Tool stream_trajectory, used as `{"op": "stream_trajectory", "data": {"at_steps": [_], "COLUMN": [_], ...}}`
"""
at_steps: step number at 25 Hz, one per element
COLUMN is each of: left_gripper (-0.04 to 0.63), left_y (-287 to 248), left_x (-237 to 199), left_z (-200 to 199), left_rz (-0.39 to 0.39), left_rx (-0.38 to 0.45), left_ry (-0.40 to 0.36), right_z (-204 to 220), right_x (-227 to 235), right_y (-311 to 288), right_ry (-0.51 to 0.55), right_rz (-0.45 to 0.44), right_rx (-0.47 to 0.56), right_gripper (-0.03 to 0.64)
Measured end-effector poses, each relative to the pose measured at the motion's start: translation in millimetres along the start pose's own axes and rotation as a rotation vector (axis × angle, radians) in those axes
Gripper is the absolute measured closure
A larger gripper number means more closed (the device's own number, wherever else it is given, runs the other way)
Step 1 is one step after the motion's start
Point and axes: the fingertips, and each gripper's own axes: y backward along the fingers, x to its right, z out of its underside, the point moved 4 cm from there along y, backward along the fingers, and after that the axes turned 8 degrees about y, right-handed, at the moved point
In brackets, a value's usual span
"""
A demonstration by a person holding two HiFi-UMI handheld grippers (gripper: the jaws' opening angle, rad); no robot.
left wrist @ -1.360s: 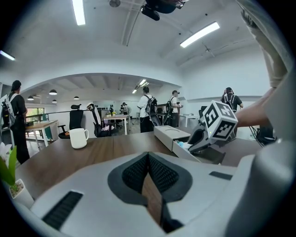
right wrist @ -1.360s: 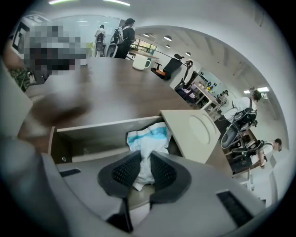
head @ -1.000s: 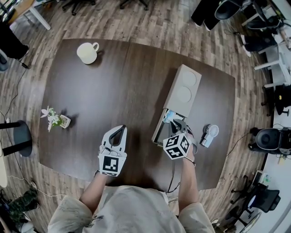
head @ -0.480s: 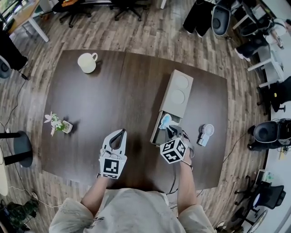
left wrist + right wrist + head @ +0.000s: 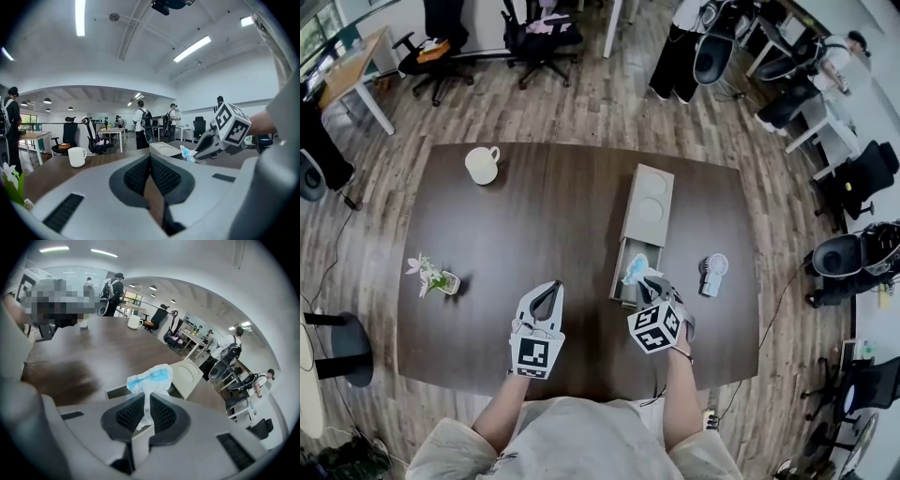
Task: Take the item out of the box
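Note:
A long beige box (image 5: 643, 210) lies on the dark wooden table (image 5: 534, 216), its near end pulled open like a drawer (image 5: 622, 284). My right gripper (image 5: 645, 281) is shut on a crumpled white and blue packet (image 5: 635, 268) and holds it just over that open end. In the right gripper view the packet (image 5: 151, 377) sticks up from between the pads, with the box (image 5: 189, 375) behind it. My left gripper (image 5: 550, 287) hovers to the left of the box, shut with nothing in it (image 5: 150, 161). From the left gripper view the right gripper (image 5: 202, 149) shows with the packet (image 5: 188, 153) in it.
A white mug (image 5: 482, 165) stands at the table's far left and a small potted flower (image 5: 434, 276) near the left edge. A small white hand fan (image 5: 711, 273) lies right of the box. Office chairs (image 5: 542, 39) and desks ring the table; people stand in the background.
The right gripper has lifted the packet a little clear of the box's open end. The left gripper has kept its place. The head view has drawn back, so the table looks smaller.

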Motion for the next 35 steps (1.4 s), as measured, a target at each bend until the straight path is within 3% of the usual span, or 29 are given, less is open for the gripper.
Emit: {"op": "stream_trajectory", "data": {"at_steps": [12, 19, 28, 35], "left_gripper": [0.592, 0.594, 0.594, 0.594], "left_y": [29, 26, 30, 31], "left_x": [6, 18, 29, 38], "left_z": [-42, -81, -113, -136], "left_rz": [0.093, 0.156, 0.216, 0.230], "left_rx": [0.119, 0.212, 0.284, 0.323], "left_ry": [-0.055, -0.066, -0.053, -0.100], "right_z": [-10, -3, 6, 14], "right_x": [-9, 8, 29, 25], "right_y": [91, 159, 248, 283], "right_ry": [-0.186, -0.325, -0.530, -0.639], "right_rz": [0.189, 0.361, 0.628, 0.819], "right_rx": [0.129, 0.233, 0.462, 0.639], "right_gripper": [0.583, 0.583, 0.583, 0.581]}}
